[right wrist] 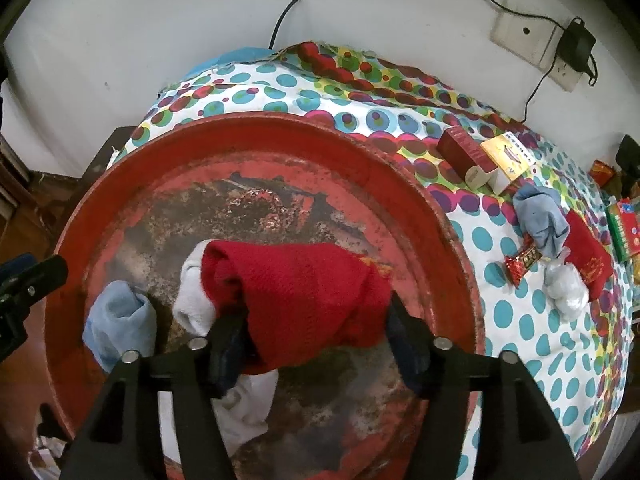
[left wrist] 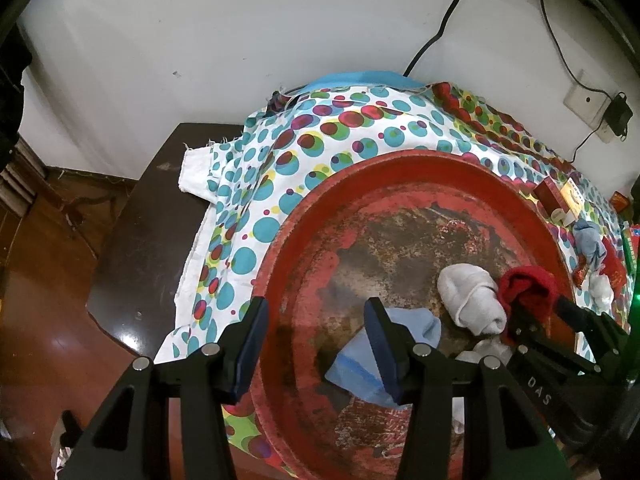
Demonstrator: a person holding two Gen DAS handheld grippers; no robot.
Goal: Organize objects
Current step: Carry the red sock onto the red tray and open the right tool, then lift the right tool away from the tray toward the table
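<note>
A big worn red round tray (left wrist: 304,216) (right wrist: 452,240) lies on a polka-dot cloth. In it lie a light blue sock (left wrist: 416,332) (right wrist: 120,320) and a rolled white sock (left wrist: 468,296) (right wrist: 192,300). My right gripper (right wrist: 316,324) is over the tray, shut on a red sock (right wrist: 300,280); it shows in the left wrist view (left wrist: 532,304) with the red sock (left wrist: 528,280). My left gripper (left wrist: 316,320) is open and empty above the tray's left side, its right finger in front of the blue sock.
On the polka-dot cloth (right wrist: 520,320) right of the tray lie a grey-blue sock (right wrist: 540,216), a red pouch (right wrist: 588,256), a wrapped candy (right wrist: 524,262), a white bundle (right wrist: 568,288) and small boxes (right wrist: 468,156). A wall socket with charger (right wrist: 560,48) is behind. A dark table edge (left wrist: 132,240) is left.
</note>
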